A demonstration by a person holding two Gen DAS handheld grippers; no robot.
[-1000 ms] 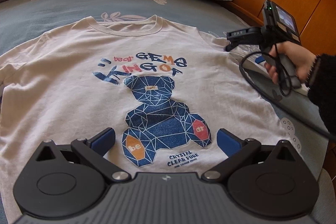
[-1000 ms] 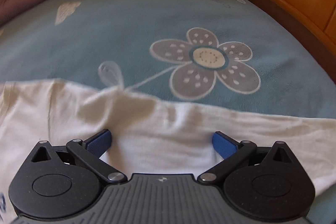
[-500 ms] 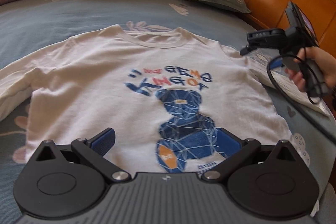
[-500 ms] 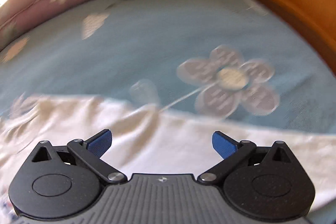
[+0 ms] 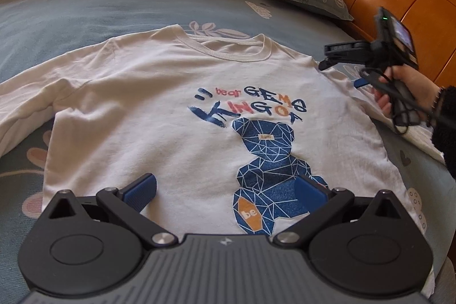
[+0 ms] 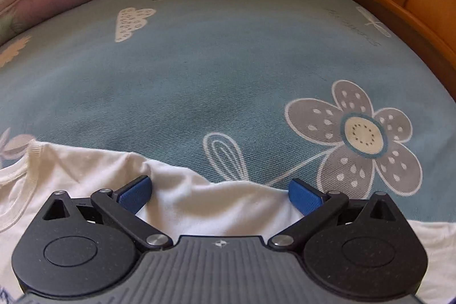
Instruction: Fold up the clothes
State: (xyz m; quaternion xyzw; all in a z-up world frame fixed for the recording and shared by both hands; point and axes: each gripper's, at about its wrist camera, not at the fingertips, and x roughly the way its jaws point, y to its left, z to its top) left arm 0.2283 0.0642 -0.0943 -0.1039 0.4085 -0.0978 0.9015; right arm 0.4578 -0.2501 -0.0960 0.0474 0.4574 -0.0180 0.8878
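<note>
White T-shirt (image 5: 171,110) flat; left gripper (image 5: 225,190), right gripper (image 6: 219,193) spread wide, empty.

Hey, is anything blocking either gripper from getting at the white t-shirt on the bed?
Nothing visible does. The t-shirt lies flat; the open left gripper hangs over its hem, the open right gripper over its shoulder edge.
</note>
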